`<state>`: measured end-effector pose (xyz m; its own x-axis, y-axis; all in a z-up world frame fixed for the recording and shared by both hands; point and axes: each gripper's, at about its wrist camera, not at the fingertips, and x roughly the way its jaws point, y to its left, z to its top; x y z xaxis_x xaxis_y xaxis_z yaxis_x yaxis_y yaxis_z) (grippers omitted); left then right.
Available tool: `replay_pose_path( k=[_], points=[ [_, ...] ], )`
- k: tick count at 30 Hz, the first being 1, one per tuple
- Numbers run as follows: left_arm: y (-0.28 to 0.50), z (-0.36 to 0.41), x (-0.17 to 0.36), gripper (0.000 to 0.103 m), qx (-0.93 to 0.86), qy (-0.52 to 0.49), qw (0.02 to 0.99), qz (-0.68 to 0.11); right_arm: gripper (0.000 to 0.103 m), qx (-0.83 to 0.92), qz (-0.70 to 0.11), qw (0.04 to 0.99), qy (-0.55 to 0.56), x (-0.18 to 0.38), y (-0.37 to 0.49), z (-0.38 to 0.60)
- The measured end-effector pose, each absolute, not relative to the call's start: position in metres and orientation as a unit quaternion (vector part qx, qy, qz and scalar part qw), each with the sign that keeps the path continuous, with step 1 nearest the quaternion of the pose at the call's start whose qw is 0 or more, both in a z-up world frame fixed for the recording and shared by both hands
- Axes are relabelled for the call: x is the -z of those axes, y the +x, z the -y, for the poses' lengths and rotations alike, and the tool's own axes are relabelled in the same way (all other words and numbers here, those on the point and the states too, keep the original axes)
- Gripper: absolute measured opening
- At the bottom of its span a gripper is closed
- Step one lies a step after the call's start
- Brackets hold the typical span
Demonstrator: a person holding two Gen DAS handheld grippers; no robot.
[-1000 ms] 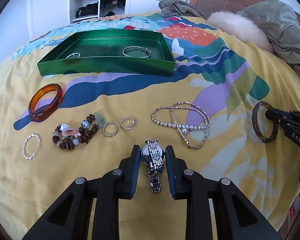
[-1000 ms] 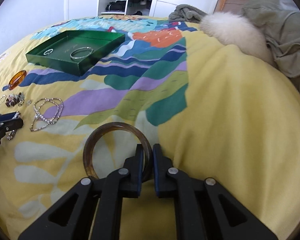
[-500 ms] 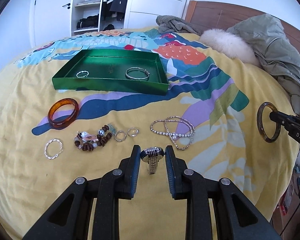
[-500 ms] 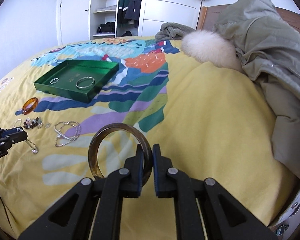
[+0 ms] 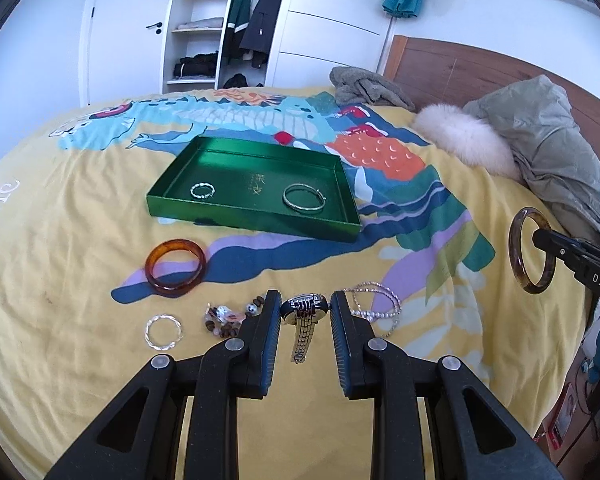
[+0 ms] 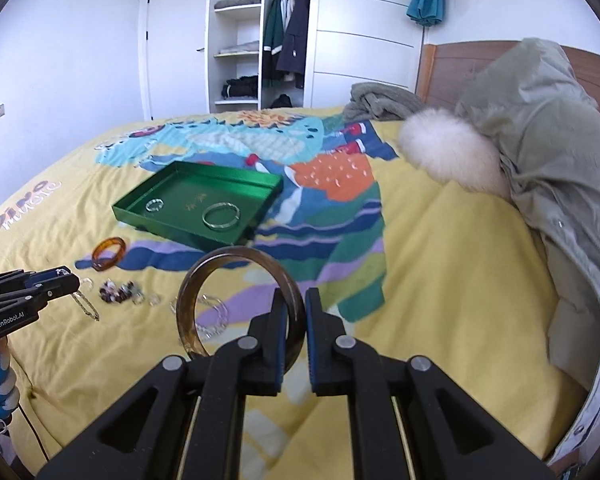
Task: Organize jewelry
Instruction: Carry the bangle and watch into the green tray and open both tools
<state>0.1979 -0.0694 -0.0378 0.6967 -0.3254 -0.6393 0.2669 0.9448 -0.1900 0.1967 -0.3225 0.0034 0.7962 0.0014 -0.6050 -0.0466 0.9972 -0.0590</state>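
My left gripper is shut on a silver watch and holds it above the bedspread, its band hanging down. My right gripper is shut on a dark brown bangle, held upright in the air; it also shows in the left wrist view. The green tray lies ahead on the bed with a small twisted ring and a silver bangle inside. On the bedspread lie an amber bangle, a twisted silver ring, a bead bracelet and a pearl necklace.
A grey-green coat with a white fur trim lies at the right on the bed. A folded grey cloth sits at the far edge by the wooden headboard. An open wardrobe stands behind.
Both grippers have risen well above the bed. The watch has been lifted off the bedspread with the left gripper; the brown bangle has risen with the right gripper.
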Motion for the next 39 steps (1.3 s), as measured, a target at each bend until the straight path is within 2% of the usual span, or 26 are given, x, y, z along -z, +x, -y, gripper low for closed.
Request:
replay_pose_path(
  k=[9, 16, 27, 39],
  points=[
    [0.243, 0.057, 0.003, 0.025, 0.140, -0.033, 0.933, -0.330, 0.008, -0.052, -0.299, 0.953, -0.025, -0.033, 0.251, 0.296],
    [0.314, 0.058, 0.004, 0.025, 0.121, -0.025, 0.932, -0.340, 0.008, -0.060, -0.298, 0.953, 0.008, -0.032, 0.334, 0.286],
    [0.422, 0.079, 0.057, 0.025, 0.108, -0.007, 0.915, -0.388, 0.008, -0.074, -0.349, 0.933, 0.048, 0.044, 0.474, 0.268],
    [0.467, 0.093, 0.107, 0.025, 0.086, 0.011, 0.898, -0.432, 0.008, -0.062, -0.431, 0.899, 0.051, 0.118, 0.546, 0.264]
  ],
)
